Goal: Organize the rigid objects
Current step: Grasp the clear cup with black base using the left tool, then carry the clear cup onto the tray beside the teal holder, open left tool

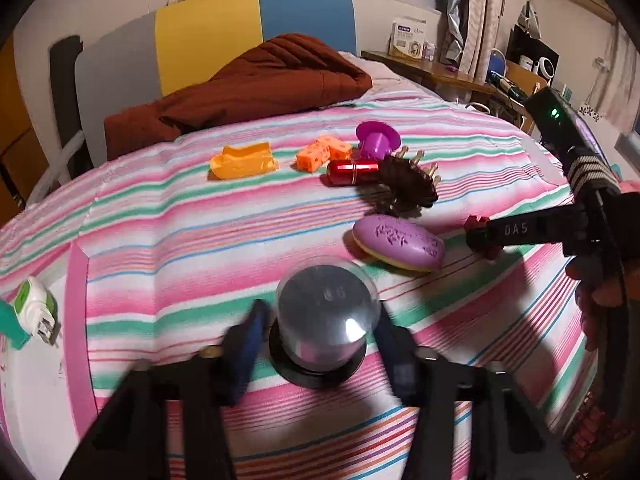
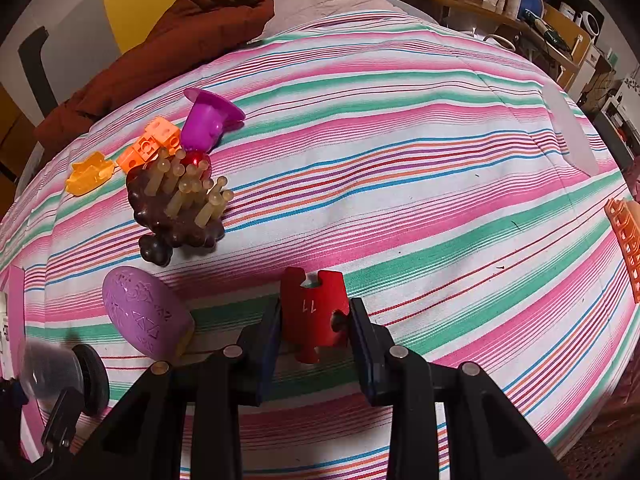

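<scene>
My left gripper is shut on a clear dome with a black base just above the striped bedspread; its blue pads lie against both sides. My right gripper is shut on a red puzzle piece marked 11, low over the bed, and it also shows in the left wrist view. Beyond them lie a purple oval, a brown peg brush, a red cylinder, a purple funnel, orange cubes and an orange boat.
A brown blanket is bunched at the headboard. A white and green plug lies at the bed's left edge, and an orange lattice crate sits at the right edge. A cluttered desk stands beyond the bed on the right.
</scene>
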Tool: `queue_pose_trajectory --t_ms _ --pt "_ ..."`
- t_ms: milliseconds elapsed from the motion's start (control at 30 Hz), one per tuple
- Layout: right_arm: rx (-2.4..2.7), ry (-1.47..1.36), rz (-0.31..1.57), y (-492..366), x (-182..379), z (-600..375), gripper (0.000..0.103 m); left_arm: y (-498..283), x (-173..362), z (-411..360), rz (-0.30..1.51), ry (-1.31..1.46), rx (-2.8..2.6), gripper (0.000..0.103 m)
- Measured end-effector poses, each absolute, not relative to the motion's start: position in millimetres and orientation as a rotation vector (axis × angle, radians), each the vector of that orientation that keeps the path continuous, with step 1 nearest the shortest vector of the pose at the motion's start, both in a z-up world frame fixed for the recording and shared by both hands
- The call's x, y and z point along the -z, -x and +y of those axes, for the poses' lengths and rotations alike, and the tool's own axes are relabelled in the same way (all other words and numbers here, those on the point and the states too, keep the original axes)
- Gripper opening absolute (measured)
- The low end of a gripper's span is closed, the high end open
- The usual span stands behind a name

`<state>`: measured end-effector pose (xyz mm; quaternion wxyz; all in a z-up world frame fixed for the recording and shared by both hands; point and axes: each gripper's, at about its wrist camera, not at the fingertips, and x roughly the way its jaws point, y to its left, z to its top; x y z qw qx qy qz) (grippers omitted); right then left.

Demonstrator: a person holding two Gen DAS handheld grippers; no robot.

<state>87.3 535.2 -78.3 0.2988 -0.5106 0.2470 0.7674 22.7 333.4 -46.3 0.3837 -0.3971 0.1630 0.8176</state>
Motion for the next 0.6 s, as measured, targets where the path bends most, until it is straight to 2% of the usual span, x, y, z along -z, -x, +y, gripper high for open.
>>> queue_pose_trajectory --t_ms 600 --pt "-2.055 1.366 0.574 -80 79 531 0.032 -18 12 245 0.220 0.992 -2.170 0.044"
